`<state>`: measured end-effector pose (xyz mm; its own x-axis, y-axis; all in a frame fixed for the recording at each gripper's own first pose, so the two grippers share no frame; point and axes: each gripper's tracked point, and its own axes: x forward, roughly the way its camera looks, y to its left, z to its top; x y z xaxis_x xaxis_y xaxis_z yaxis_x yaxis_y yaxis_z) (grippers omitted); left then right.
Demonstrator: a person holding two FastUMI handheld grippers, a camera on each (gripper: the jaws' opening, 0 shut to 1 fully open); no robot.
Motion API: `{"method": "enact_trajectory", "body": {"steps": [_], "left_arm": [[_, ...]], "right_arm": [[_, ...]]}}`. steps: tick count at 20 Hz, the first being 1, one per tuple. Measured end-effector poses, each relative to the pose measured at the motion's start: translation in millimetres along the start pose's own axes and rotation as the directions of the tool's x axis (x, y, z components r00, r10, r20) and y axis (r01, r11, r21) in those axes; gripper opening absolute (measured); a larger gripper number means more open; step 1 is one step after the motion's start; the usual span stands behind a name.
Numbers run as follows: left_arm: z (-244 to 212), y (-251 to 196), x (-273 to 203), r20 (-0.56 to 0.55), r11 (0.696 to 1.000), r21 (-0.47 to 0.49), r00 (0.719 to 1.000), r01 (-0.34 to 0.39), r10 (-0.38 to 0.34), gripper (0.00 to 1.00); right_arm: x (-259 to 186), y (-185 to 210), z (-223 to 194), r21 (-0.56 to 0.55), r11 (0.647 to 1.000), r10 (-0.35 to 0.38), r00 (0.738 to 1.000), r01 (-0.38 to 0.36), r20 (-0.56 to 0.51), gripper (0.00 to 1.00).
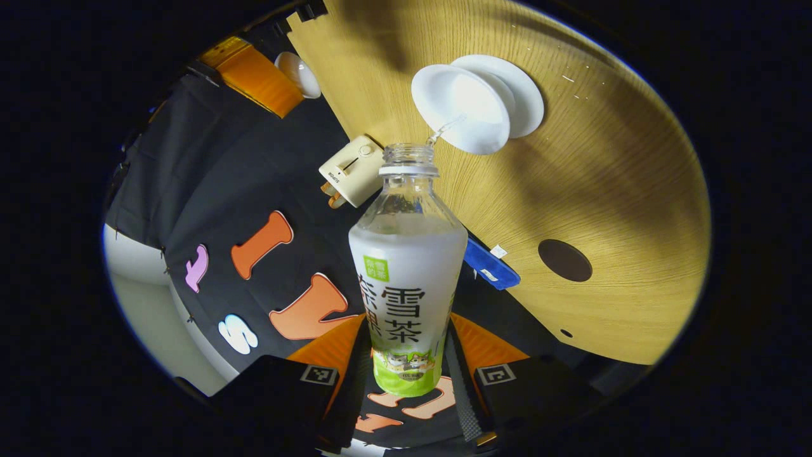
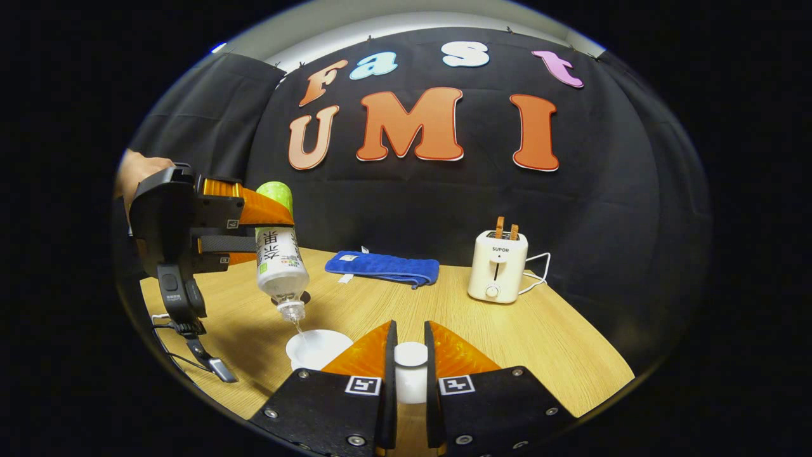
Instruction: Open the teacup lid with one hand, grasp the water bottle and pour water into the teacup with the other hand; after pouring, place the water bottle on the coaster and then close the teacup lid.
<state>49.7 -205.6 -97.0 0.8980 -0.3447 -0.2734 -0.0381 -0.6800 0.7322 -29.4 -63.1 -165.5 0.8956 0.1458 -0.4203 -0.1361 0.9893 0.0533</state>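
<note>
My left gripper (image 1: pixel 409 330) is shut on the body of a clear water bottle (image 1: pixel 406 279) with a white and green label. The uncapped bottle is tipped neck-down, and a thin stream of water (image 1: pixel 444 129) runs from its mouth into the white teacup (image 1: pixel 460 108) on its saucer (image 1: pixel 526 89). In the right gripper view the left gripper (image 2: pixel 273 228) holds the bottle (image 2: pixel 280 263) above the teacup (image 2: pixel 317 348). My right gripper (image 2: pixel 409 336) is shut on the white teacup lid (image 2: pixel 410 371), held just right of the cup. A dark round coaster (image 1: pixel 564 260) lies on the wooden table (image 1: pixel 609 190).
A cream toaster (image 2: pixel 498 266) with its cord stands at the back right of the table. A folded blue cloth (image 2: pixel 384 268) lies along the back edge. A hand (image 2: pixel 136 168) holds the left gripper, and a cable (image 2: pixel 171 355) hangs near the table's left edge.
</note>
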Motion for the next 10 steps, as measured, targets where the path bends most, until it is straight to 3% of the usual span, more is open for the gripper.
{"method": "enact_trajectory", "body": {"steps": [5, 8, 10], "left_arm": [[4, 5, 1, 0.027, 1.000, 0.031, 1.000, -0.006, 0.005, 0.65], [3, 1, 4, 0.029, 1.000, -0.024, 0.999, -0.020, 0.021, 0.63], [4, -7, 5, 0.038, 0.991, -0.129, 0.999, -0.027, 0.032, 0.63]], "right_arm": [[1, 3, 4, -0.002, 1.000, 0.001, 1.000, -0.001, 0.004, 0.19], [1, 6, 3, 0.007, 1.000, 0.008, 1.000, -0.008, 0.005, 0.19], [1, 6, 6, 0.034, 0.999, 0.011, 1.000, -0.012, 0.017, 0.19]]}}
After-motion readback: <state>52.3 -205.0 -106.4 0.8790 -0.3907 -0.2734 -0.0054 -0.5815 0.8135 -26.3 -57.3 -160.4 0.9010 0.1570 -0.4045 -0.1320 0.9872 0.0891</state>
